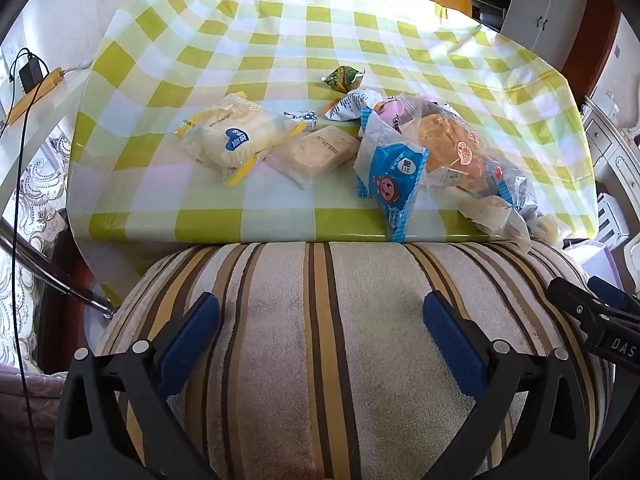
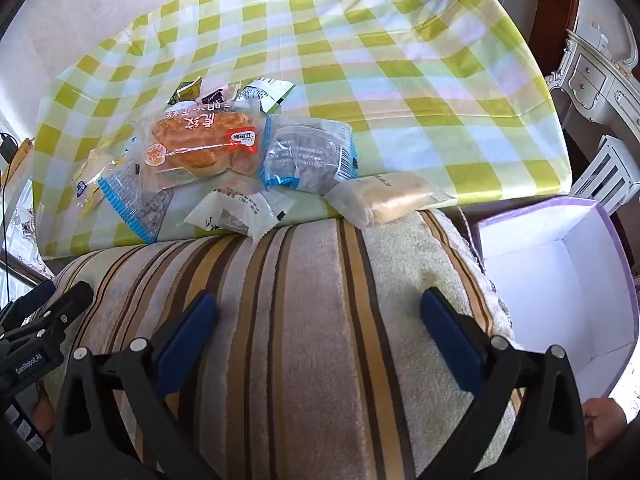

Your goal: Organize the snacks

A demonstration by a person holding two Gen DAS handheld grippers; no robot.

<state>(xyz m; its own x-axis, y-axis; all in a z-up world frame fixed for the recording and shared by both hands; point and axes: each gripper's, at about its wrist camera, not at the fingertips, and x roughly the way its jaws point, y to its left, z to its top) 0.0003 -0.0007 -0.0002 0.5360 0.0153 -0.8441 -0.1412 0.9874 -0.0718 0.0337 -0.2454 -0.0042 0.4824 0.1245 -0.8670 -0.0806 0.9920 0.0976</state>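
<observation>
Several wrapped snacks lie in a loose heap on the checked tablecloth (image 1: 280,40). Among them are a round white cake packet (image 1: 234,138), a beige bar packet (image 1: 316,152), a blue packet (image 1: 396,172) and an orange bread bag (image 1: 448,140). In the right wrist view the bread bag (image 2: 200,140) lies on top, with a dark blue-edged packet (image 2: 308,156) and a beige bar (image 2: 384,196) at the table's near edge. My left gripper (image 1: 320,320) and my right gripper (image 2: 320,316) both hover open and empty over a striped cushion, short of the snacks.
The striped cushion (image 2: 300,320) lies between the grippers and the table. A white box with a lilac rim (image 2: 520,236) stands open to the right of it. A hand (image 2: 604,420) shows at the lower right. White furniture (image 2: 592,76) stands beyond the table's right side.
</observation>
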